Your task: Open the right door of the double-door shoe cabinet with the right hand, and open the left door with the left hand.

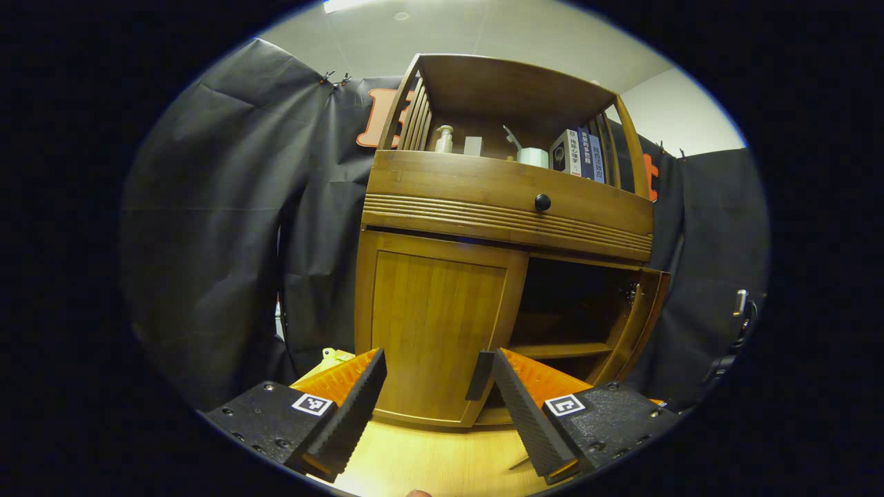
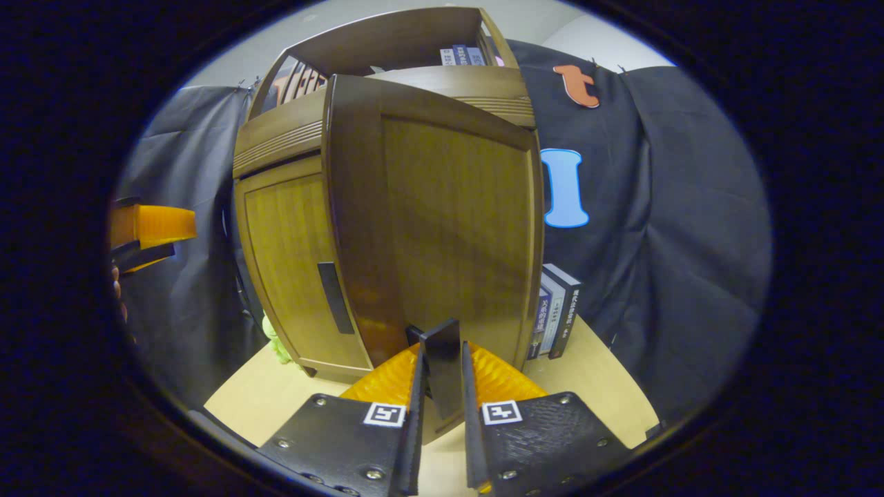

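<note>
The wooden shoe cabinet [image 1: 483,207] stands on a light table. Its right door [image 2: 449,221] is swung out toward the right gripper view, and my right gripper [image 2: 442,359] is shut on that door's dark upright handle [image 2: 442,342]. From the left gripper view the same right door [image 1: 639,324] stands ajar, baring the dark interior. The left door [image 1: 435,324] lies closed. My left gripper [image 1: 435,376] is open just in front of it, its right finger close beside the left door's handle [image 1: 478,376]. The left gripper [image 2: 148,231] also appears far left in the right gripper view.
A drawer with a black knob [image 1: 543,202] runs above the doors. A bottle and books sit on the top shelf [image 1: 511,155]. Books [image 2: 556,310] stand on the table [image 2: 601,386] right of the cabinet. An inner shelf [image 1: 559,350] shows inside.
</note>
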Motion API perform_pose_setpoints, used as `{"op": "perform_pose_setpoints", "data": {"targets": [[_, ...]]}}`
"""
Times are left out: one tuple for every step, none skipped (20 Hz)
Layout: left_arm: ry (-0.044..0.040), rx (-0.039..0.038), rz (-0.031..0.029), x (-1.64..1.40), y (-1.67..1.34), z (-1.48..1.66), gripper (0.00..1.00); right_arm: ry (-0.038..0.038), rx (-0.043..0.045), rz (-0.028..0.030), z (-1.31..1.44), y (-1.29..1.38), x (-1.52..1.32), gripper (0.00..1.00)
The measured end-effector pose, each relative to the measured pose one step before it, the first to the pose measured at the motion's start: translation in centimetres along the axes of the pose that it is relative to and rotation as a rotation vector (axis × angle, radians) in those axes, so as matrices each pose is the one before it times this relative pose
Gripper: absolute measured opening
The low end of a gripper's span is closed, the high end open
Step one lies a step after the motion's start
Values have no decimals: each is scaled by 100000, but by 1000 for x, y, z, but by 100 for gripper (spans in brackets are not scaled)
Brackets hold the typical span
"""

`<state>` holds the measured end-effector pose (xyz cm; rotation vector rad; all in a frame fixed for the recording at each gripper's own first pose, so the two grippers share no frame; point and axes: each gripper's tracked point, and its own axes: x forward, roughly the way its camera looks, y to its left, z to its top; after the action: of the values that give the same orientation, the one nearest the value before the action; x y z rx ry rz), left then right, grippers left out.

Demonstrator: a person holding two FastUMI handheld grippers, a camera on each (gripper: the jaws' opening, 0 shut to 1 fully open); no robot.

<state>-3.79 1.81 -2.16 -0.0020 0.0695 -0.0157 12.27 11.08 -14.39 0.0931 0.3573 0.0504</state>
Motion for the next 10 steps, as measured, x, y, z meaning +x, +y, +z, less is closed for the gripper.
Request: {"op": "perform_pose_setpoints", "data": {"targets": [[206,105,-132,-95,-13,-3,92,-5,223,-793,-69,-301,-314,26],[176,75,-175,-44,-62,-90,92,-225,178,-878,-138,-428,-384,26],[259,48,-296,-69,-77,-64,92,-239,16,-999,-39,-351,-298,26],[293,42,-391,-39,-181,-106,92,-351,-178,-1038,53,-250,-233,26],[270,52,-503,-28,-153,-81,92,-240,-79,-1113,66,-350,-260,26],[168,17,-563,-14,-248,-104,92,-204,44,-1091,-95,-375,-144,26],[190,-39,-660,31,-231,-42,92,-6,87,-921,-1,-421,-185,26],[210,-41,-770,131,-319,-82,92,-42,215,-805,-114,-365,-245,26],[149,-54,-895,34,-342,-23,92,9,159,-845,11,-417,-174,26],[193,-29,-935,106,-334,-155,92,-111,50,-1018,-81,-343,-190,26]]}}
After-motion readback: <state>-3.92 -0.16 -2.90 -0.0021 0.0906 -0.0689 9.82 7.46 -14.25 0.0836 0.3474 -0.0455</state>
